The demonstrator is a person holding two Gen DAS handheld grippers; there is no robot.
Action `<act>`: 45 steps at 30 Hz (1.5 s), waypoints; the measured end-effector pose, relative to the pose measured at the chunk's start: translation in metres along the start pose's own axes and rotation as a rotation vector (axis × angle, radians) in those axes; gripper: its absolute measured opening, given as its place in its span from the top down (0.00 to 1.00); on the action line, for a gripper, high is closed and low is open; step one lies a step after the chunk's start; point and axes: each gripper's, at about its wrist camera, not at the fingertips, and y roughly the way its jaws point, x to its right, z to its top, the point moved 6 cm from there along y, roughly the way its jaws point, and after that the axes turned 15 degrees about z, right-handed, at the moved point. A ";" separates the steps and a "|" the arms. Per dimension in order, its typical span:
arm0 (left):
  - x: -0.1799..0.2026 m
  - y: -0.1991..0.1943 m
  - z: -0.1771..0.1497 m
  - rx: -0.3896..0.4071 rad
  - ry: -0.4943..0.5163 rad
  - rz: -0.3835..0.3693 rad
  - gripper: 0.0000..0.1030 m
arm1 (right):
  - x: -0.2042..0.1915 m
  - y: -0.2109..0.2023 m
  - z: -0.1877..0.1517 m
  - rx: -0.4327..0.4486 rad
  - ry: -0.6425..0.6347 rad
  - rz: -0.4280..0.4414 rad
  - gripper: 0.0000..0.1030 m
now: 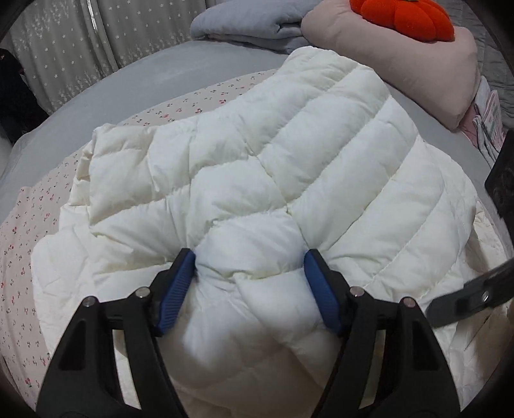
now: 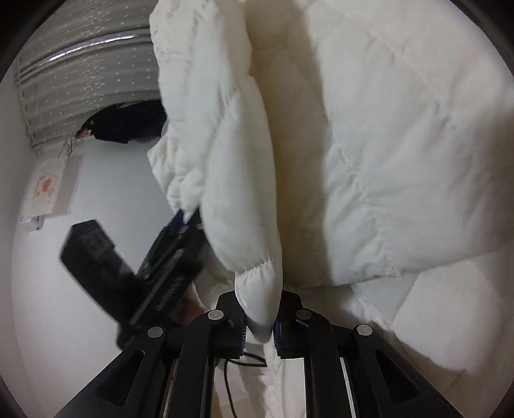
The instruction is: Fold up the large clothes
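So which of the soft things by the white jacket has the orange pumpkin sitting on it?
The pink cushion at the top right. The plush orange pumpkin rests on it, while the folded grey blanket to its left has nothing on top.

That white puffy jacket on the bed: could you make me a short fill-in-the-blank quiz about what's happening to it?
1. The white jacket lies on a sheet printed with small ____.
2. The left gripper has a thick bunch of the jacket between its ____ pads.
3. On the pink pillow sits an ____ cushion shaped like a pumpkin.
4. The right gripper pinches a stitched ____ of the jacket.

Missing words: cherries; blue; orange; edge
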 end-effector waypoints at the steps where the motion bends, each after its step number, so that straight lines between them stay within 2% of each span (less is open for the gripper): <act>1: -0.003 -0.003 -0.002 0.001 -0.011 -0.015 0.31 | -0.007 -0.008 0.000 0.007 -0.048 -0.030 0.80; 4: -0.006 -0.009 -0.007 0.014 0.006 -0.025 0.30 | -0.040 -0.031 0.014 0.079 -0.237 -0.129 0.78; 8: -0.007 -0.009 -0.011 0.016 0.011 -0.028 0.30 | -0.101 -0.031 0.053 0.229 -0.555 -0.275 0.78; 10: -0.007 -0.009 -0.011 0.017 0.002 -0.030 0.30 | -0.129 -0.016 0.077 0.314 -0.725 -0.359 0.78; 12: -0.009 -0.010 -0.015 0.018 -0.006 -0.035 0.31 | -0.135 0.007 0.098 0.324 -0.784 -0.377 0.78; 15: -0.016 -0.014 -0.010 0.006 -0.023 -0.046 0.31 | -0.118 0.028 0.126 0.343 -0.804 -0.455 0.78; 17: -0.028 -0.024 0.006 0.041 -0.059 -0.042 0.31 | -0.094 0.037 0.135 0.354 -0.802 -0.522 0.78; 20: -0.052 -0.026 0.040 0.118 -0.124 0.016 0.31 | -0.068 0.044 0.146 0.356 -0.763 -0.540 0.78; 22: -0.065 -0.014 0.060 0.125 -0.189 0.040 0.32 | -0.054 0.039 0.137 0.359 -0.752 -0.532 0.78; 25: -0.086 0.022 0.071 0.073 -0.302 0.130 0.35 | -0.054 0.043 0.134 0.360 -0.773 -0.571 0.78; 27: -0.102 0.048 0.060 0.013 -0.374 0.238 0.35 | -0.052 0.045 0.133 0.365 -0.796 -0.613 0.78; 28: -0.108 0.065 0.047 -0.027 -0.401 0.267 0.30 | -0.051 0.044 0.133 0.368 -0.799 -0.626 0.79; 29: -0.111 0.083 0.033 -0.062 -0.442 0.229 0.29 | -0.050 0.043 0.132 0.368 -0.796 -0.632 0.79; 30: -0.116 0.092 0.023 -0.064 -0.512 0.177 0.27 | -0.047 0.044 0.133 0.365 -0.791 -0.630 0.79; 31: -0.120 0.092 0.018 -0.041 -0.554 0.157 0.27 | -0.043 0.046 0.134 0.356 -0.786 -0.626 0.79; 34: -0.118 0.092 0.016 -0.021 -0.547 0.178 0.26 | -0.036 0.050 0.136 0.361 -0.791 -0.634 0.79; 36: -0.117 0.090 0.014 -0.024 -0.548 0.173 0.25 | -0.031 0.048 0.139 0.359 -0.766 -0.610 0.79; 40: -0.125 0.073 0.020 -0.030 -0.580 0.119 0.26 | -0.032 0.044 0.141 0.337 -0.744 -0.587 0.78; 42: -0.122 0.051 0.019 -0.004 -0.601 0.079 0.26 | -0.040 0.038 0.136 0.304 -0.756 -0.583 0.75; 45: -0.114 0.006 0.020 0.086 -0.557 0.052 0.26 | -0.060 0.018 0.114 0.285 -0.775 -0.513 0.57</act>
